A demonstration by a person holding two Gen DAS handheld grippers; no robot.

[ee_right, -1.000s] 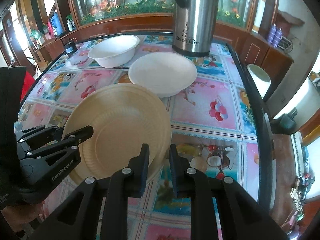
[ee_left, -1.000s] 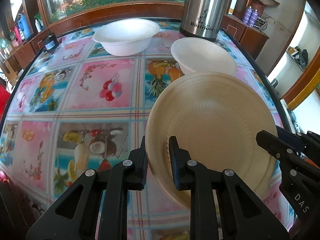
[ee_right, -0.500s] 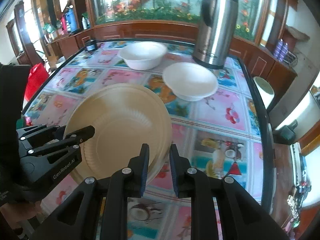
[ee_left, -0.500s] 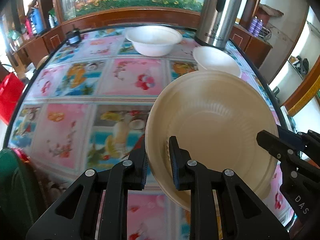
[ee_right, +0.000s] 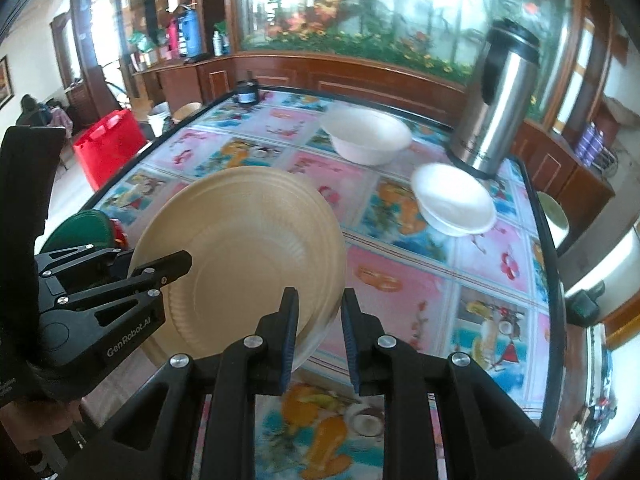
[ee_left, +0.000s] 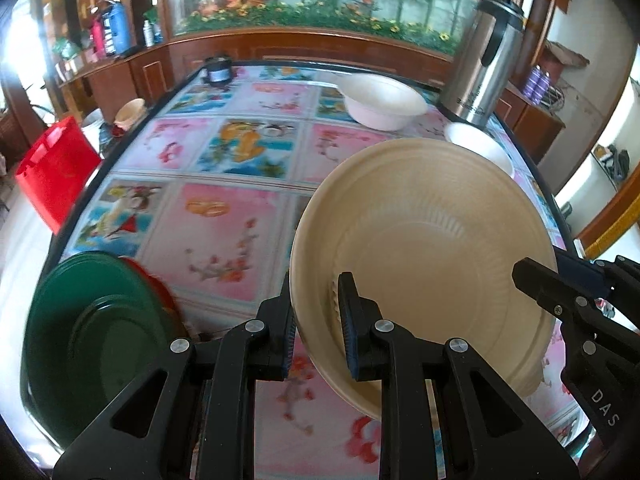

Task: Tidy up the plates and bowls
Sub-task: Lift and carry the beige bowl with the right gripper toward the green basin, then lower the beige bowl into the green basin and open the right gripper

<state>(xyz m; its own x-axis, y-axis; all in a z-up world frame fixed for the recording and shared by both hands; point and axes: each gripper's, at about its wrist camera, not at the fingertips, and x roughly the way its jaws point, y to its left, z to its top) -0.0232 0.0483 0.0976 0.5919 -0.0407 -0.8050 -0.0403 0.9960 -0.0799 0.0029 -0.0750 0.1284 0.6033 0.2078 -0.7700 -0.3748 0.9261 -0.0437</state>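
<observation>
I hold the tan plate tilted above the counter; its well is finely ribbed (matte, unpatterned). My left gripper pinches one rim, my right gripper the opposite, fingers nearly closed.

Near the steel flask: two white bowls, one tan plate, one green plate, one red plate beneath it.

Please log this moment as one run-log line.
left gripper: shut on tan plate | right gripper: shut on same plate | plate: lifted, tilted | green plate: near-left corner
</observation>
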